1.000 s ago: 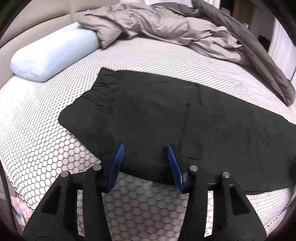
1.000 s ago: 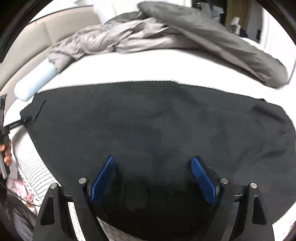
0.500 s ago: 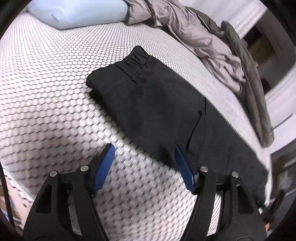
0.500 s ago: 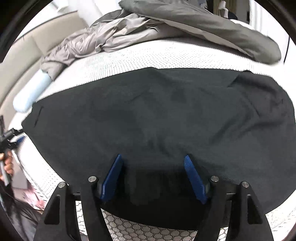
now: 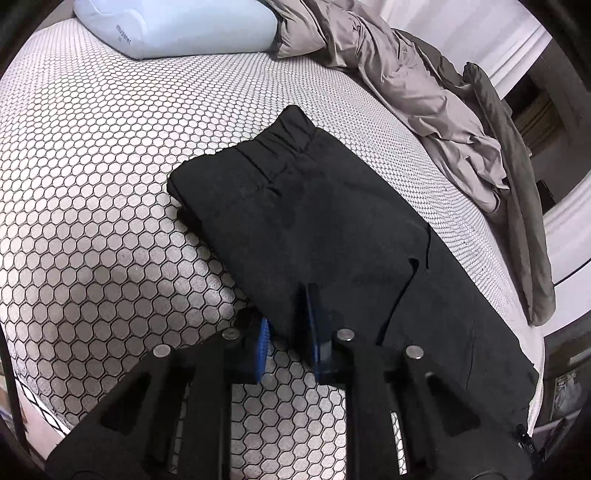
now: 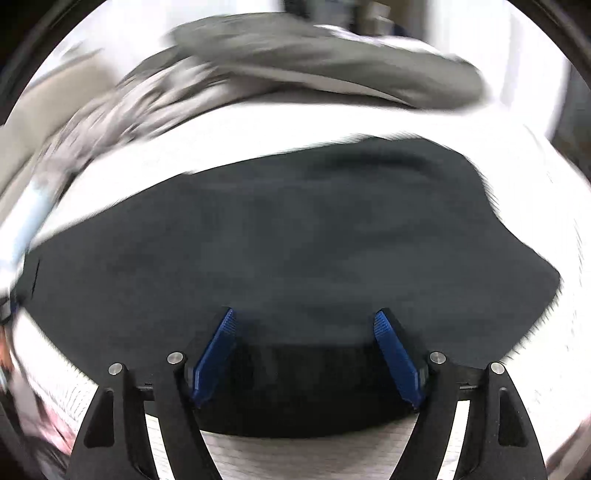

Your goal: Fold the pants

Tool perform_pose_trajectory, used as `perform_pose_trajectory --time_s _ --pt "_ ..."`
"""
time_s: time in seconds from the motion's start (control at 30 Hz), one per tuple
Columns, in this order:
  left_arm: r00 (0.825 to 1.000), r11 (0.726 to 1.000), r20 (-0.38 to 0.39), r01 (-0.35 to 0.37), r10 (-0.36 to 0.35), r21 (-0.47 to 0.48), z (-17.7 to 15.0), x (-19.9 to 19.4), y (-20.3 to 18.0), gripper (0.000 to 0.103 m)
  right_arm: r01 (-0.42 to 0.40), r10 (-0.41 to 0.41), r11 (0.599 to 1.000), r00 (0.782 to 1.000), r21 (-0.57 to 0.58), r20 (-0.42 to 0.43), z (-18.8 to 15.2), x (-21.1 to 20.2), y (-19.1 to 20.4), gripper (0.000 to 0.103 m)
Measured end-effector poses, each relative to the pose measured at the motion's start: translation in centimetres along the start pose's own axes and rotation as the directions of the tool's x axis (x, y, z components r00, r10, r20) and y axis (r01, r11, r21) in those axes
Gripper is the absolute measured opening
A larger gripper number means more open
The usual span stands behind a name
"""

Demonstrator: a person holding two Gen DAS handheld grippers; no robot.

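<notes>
The left tool [image 5: 286,325] has just closed, pinching the black pants' [image 5: 332,229] near edge. The right tool [image 6: 304,354] stands wide over the pants. Bare mattress [image 5: 92,184] lies beside the pants.

Right wrist view smeared by motion blur: bedding [image 6: 295,55] and pillow [image 6: 33,206] are streaks. Pants [image 5: 332,229] run out of sight at lower right in the left wrist view. Their near edge hides the tip of one blue pad of the left gripper [image 5: 286,321].

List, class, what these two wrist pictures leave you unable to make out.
- Right wrist view: motion blur smears the bedding and the mattress pattern.
- Left wrist view: the black pants run off at the lower right, so their leg ends are cut off.
- Left wrist view: small print on the pillow is too small to read.
</notes>
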State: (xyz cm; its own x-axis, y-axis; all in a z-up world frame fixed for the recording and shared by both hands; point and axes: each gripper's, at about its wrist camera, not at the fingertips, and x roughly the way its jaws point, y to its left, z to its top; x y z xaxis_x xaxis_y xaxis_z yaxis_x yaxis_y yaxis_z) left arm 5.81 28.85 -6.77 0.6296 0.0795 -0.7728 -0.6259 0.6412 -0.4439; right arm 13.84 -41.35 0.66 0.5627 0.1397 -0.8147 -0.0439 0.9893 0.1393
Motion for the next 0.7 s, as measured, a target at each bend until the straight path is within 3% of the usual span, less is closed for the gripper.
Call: perform_pose_trajectory --time_s 0.07,0.2,0.4,0.43,0.47,0.53,0.6,0.7 --pt "1.0 1.0 0.006 -0.014 0.014 0.013 -0.5 -0.5 0.0 0.014 0.018 -0.017 0.992 1.0 0.124 -0.008 -0.3 -0.5 -4.3 0.079" --pt "0.999 0.998 0.014 -0.046 0.045 0.034 -0.9 -0.6 -0.8 0.014 -0.046 0.04 0.955 0.999 0.292 0.028 -1.3 -2.8 -9.9 0.079" --pt "0.996 0.994 0.026 -0.082 0.081 0.069 -1.0 -0.3 -1.8 0.014 -0.187 0.178 0.822 0.982 0.538 0.069 -1.9 -1.9 -15.9 0.078" --pt "0.996 0.994 0.027 -0.085 0.083 0.072 -1.1 -0.3 -1.9 0.014 -0.241 0.219 0.793 0.97 0.559 0.107 -1.5 -1.4 -16.4 0.069" --pt "0.996 0.994 0.029 -0.085 0.083 0.073 -1.2 -0.6 -1.8 0.014 -0.291 0.252 0.769 0.956 0.569 0.149 -1.0 -0.8 -16.6 0.047" --pt "0.997 0.995 0.029 -0.078 0.077 0.069 -1.3 -0.7 -1.7 0.014 -0.251 0.207 0.787 0.968 0.564 0.141 0.0 0.1 -16.3 0.026" --pt "0.998 0.996 0.021 -0.063 0.062 0.062 -1.4 -1.1 -1.5 0.014 -0.254 0.187 0.805 0.966 0.536 0.178 1.0 0.0 -16.2 0.019" --pt "0.999 0.997 0.018 -0.041 0.04 0.067 -1.8 -2.0 -1.5 0.014 -0.242 0.144 0.818 0.964 0.521 0.222 1.9 -1.0 -16.1 0.018"
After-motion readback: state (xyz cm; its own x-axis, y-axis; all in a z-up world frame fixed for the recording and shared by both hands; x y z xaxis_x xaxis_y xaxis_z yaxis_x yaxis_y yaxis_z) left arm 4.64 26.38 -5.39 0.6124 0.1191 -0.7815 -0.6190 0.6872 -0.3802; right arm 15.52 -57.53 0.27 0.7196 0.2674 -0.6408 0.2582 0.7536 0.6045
